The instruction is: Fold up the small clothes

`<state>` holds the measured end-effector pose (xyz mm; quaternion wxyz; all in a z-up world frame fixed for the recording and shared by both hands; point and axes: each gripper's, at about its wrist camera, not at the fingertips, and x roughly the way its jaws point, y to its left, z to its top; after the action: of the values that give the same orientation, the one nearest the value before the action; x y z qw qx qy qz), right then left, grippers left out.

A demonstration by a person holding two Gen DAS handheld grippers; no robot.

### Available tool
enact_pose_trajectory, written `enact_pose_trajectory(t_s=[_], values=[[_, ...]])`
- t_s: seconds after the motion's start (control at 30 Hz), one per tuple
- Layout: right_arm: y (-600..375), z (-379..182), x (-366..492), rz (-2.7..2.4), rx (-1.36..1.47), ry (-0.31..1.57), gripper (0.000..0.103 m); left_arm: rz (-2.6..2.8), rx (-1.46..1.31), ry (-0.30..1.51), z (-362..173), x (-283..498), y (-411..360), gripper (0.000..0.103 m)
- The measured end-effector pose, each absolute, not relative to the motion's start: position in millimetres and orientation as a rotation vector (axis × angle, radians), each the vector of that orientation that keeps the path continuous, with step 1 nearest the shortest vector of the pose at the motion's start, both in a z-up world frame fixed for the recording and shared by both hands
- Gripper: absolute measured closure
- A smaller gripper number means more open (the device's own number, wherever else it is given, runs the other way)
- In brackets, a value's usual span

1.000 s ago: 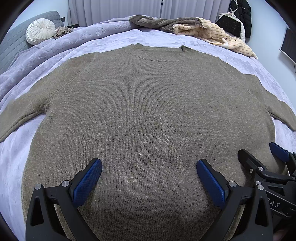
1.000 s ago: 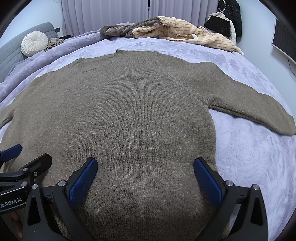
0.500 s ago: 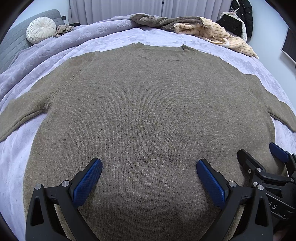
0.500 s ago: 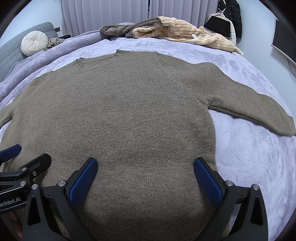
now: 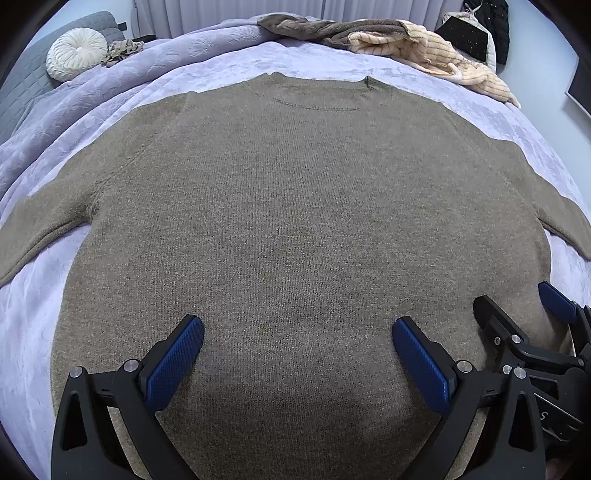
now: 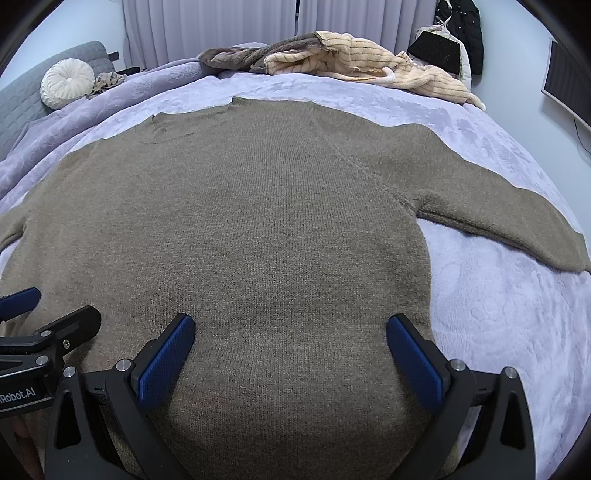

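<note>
We see our left gripper (image 5: 297, 354) and right gripper (image 6: 290, 350) built alike: matte black triangular finger frames with cut-out windows, silver round-head screws at the joints, and blue cross-hatched fingertip pads (image 6: 166, 360). White lettering ending "Robot.AI" marks the left gripper's black body.

A lilac-covered bed (image 6: 498, 314) stands before pale curtains (image 6: 221, 26), a grey headboard (image 6: 22, 99) at left.

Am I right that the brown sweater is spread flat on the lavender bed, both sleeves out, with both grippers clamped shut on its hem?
Not quite. The brown sweater does lie flat on the lavender bed with both sleeves out, but the left gripper and right gripper are open, jaws wide apart above the cloth, holding nothing. Each wrist view shows its own gripper.
</note>
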<state>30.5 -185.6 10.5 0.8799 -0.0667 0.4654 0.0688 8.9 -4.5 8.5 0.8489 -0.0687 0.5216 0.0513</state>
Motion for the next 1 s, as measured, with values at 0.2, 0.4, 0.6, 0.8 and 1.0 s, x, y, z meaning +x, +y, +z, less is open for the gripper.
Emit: enact_pose_trajectory(t_s=[0.2, 0.4, 0.6, 0.8, 1.0], values=[[-185, 21, 36, 0.153, -0.15, 1.022, 0.0, 0.14, -0.156, 1.132, 21, 10, -4, 0.0], [-188, 49, 29, 0.128, -0.179, 0.961, 0.0, 0.164, -0.164, 1.098, 46, 8, -4, 0.0], [-201, 74, 30, 0.095, -0.184, 0.926, 0.0, 0.155, -0.168, 1.066, 71, 15, -14, 0.0], [-221, 95, 31, 0.076, -0.139, 0.897, 0.0, 0.143, -0.144, 1.038, 89, 22, -35, 0.0], [-237, 110, 34, 0.055, -0.124, 0.865, 0.0, 0.135, -0.126, 1.021, 100, 26, -48, 0.0]])
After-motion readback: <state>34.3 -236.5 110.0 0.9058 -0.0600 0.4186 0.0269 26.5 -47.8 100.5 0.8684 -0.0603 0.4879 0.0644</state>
